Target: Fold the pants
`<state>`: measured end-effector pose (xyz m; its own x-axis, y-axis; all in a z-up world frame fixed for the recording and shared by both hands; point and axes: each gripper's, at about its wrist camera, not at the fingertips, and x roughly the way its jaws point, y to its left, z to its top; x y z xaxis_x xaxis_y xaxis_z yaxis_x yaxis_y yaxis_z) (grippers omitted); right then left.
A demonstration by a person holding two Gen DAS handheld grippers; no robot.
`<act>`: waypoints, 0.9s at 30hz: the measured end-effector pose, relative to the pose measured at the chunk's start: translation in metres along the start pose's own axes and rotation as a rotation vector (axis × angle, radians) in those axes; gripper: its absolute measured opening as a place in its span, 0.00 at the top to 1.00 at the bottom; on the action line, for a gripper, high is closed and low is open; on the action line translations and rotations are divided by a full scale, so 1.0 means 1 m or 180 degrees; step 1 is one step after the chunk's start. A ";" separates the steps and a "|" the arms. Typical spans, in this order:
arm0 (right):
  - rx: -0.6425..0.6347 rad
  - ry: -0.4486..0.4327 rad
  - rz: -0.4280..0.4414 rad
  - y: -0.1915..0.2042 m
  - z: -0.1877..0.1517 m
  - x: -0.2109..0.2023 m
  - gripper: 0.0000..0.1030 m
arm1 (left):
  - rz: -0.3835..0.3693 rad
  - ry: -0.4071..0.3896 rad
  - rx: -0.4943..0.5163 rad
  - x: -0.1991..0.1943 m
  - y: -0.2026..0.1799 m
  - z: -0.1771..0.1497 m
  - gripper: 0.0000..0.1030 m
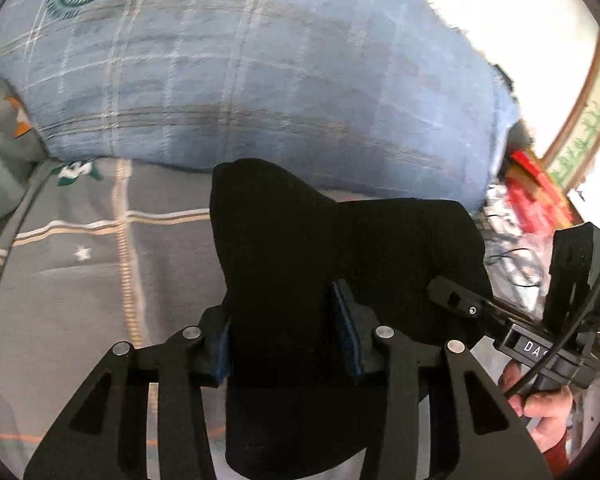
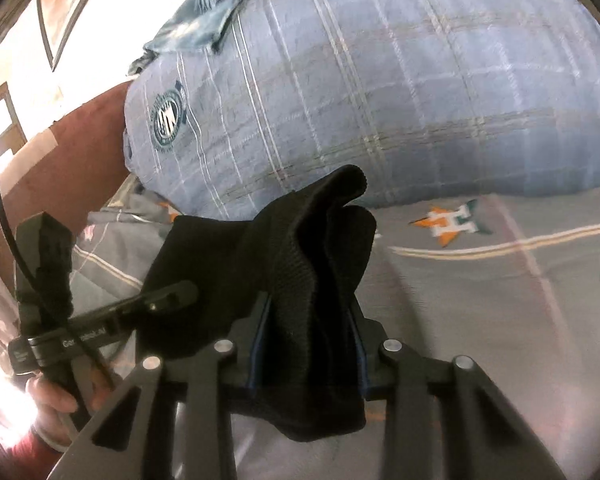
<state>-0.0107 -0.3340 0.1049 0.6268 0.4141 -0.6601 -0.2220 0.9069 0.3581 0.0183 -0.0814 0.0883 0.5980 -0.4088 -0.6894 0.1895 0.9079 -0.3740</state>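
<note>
Black pants hang bunched between my two grippers, lifted above a grey bedspread. My left gripper is shut on the black fabric, which fills the gap between its blue-padded fingers. My right gripper is shut on another bunch of the same pants. The right gripper shows at the right of the left wrist view, close beside the fabric. The left gripper shows at the left of the right wrist view. Most of the pants' shape is hidden in folds.
A grey bedspread with stripes and star motifs lies below. A large blue plaid pillow lies just behind the pants. Denim cloth lies on top of the pillow. Red clutter sits at the right.
</note>
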 end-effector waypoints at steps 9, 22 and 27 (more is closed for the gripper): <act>0.0247 0.0313 -0.0189 -0.017 -0.015 0.080 0.48 | 0.0174 0.0146 -0.0308 0.041 0.048 -0.006 0.36; 0.0086 -0.0031 -0.0156 0.010 0.002 0.030 0.38 | 0.0514 0.0025 -0.0298 0.014 0.039 -0.006 0.26; -0.0153 -0.0124 -0.0184 0.035 0.006 0.018 0.38 | 0.0662 -0.0172 -0.0182 -0.004 0.026 -0.007 0.26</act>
<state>-0.0022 -0.2953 0.1096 0.6679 0.3585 -0.6523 -0.2197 0.9323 0.2874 0.0159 -0.0572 0.0772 0.6608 -0.2062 -0.7217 0.0140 0.9647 -0.2628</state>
